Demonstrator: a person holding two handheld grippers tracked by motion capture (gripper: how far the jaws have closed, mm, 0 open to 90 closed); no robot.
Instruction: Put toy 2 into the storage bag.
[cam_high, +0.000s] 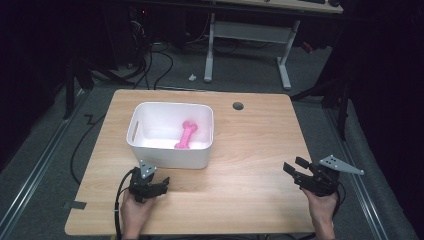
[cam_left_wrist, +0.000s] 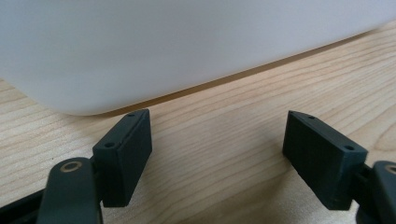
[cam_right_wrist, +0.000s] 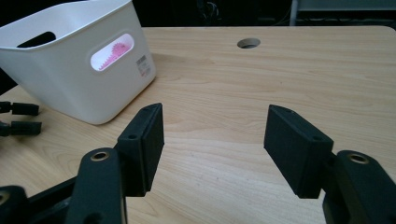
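One pink bone-shaped toy (cam_high: 187, 135), knobby ends, bumpy texture, lying in white bin (cam_high: 150, 108) on bench (cam_high: 250, 150). One bin, slot handles on sides. Left tool (cam_high: 161, 185) just beside bin's near wall, jaws wide apart, holding nothing. Right tool (cam_high: 295, 166) well apart, same deal, gaping and empty.

In the left gripper view, the white bin (cam_left_wrist: 187, 46) runs off the top and both sides, so we see just a blurred stretch of its wall and neither rim nor contents. In the right gripper view, the bin wall hides the pink bone toy (cam_right_wrist: 114, 52) except for a toothed sliver through the handle slot, and the label (cam_right_wrist: 144, 66) beside it is too small for us to read. The picture's left edge cuts off the left gripper (cam_right_wrist: 29, 118).
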